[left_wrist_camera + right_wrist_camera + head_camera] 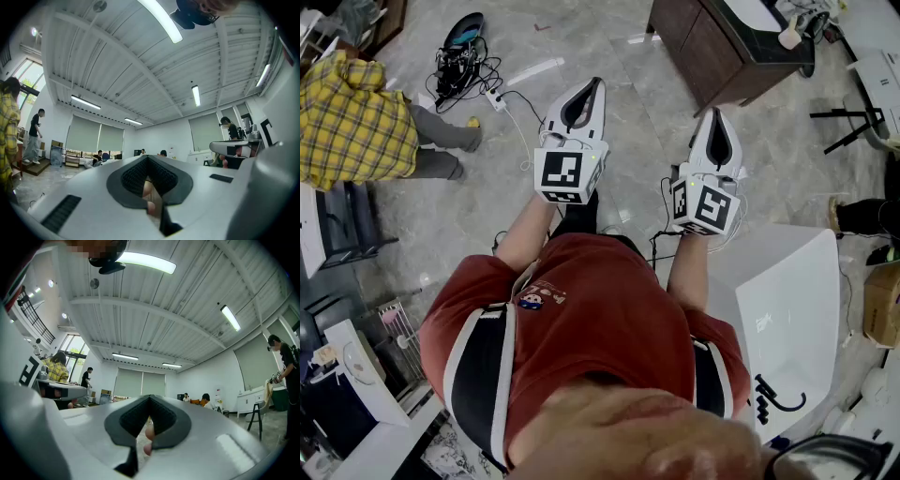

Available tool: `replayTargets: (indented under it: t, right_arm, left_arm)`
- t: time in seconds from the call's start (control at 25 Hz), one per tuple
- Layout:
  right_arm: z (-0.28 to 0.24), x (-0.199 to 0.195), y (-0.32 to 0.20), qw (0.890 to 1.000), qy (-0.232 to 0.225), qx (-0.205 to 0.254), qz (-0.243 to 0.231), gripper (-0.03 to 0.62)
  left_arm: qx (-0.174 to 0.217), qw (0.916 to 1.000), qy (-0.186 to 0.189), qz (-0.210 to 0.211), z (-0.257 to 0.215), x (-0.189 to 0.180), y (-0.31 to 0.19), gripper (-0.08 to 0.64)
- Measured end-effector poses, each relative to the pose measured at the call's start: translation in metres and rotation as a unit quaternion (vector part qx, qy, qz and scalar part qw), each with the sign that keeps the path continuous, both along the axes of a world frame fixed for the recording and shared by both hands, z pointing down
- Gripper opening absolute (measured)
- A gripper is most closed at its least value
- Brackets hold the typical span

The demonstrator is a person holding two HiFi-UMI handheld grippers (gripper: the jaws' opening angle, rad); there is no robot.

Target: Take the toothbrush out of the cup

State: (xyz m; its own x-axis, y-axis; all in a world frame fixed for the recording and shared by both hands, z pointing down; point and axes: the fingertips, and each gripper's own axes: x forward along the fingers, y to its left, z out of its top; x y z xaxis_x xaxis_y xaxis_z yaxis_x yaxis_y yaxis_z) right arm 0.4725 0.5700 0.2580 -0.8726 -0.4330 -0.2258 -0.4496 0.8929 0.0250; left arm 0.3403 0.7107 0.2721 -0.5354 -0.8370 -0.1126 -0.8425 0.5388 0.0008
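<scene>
No cup and no toothbrush show in any view. In the head view my left gripper [594,86] and my right gripper [716,114] are held side by side in front of the person in the red shirt, above a grey marble floor. Both point away from the body and a little upward. Each has its jaws pressed together with nothing between them. In the left gripper view the left gripper [148,158] faces a room and its ceiling, and the right gripper [149,398] sees the same in its own view.
A white table [787,309] stands at the person's right. A dark wooden cabinet [712,47] is ahead on the right. A person in a yellow checked shirt [352,122] is at the left, near cables and a power strip [495,97] on the floor.
</scene>
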Motion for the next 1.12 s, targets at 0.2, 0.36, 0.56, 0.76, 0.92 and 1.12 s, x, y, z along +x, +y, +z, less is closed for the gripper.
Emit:
replayTargets:
  t: [0.2, 0.36, 0.56, 0.76, 0.92, 1.12]
  right_arm:
    - [0.001, -0.007, -0.003, 1.0, 0.003, -0.003, 0.0, 0.009]
    - [0.006, -0.01, -0.009, 1.0, 0.003, -0.013, 0.003, 0.009]
    - [0.01, -0.018, -0.019, 1.0, -0.002, -0.027, 0.006, 0.009]
    - [0.018, -0.038, -0.032, 0.999, 0.006, -0.039, 0.002, 0.009]
    - [0.024, -0.065, -0.042, 0.999, 0.015, -0.045, -0.004, 0.009]
    - [0.022, -0.114, -0.06, 0.999, 0.024, -0.044, -0.014, 0.009]
  left_arm:
    - [-0.002, 1.0, 0.004, -0.001, 0.001, -0.007, -0.002, 0.005]
    - [-0.006, 1.0, 0.008, 0.002, 0.004, -0.012, -0.008, 0.005]
    - [-0.011, 0.9998, 0.014, 0.003, 0.009, -0.021, -0.019, 0.005]
    - [-0.019, 0.9996, 0.02, 0.005, 0.015, -0.04, -0.034, 0.005]
    - [-0.026, 0.9993, 0.027, 0.003, 0.018, -0.066, -0.044, 0.005]
    - [-0.024, 0.9992, 0.032, -0.004, 0.015, -0.112, -0.06, 0.005]
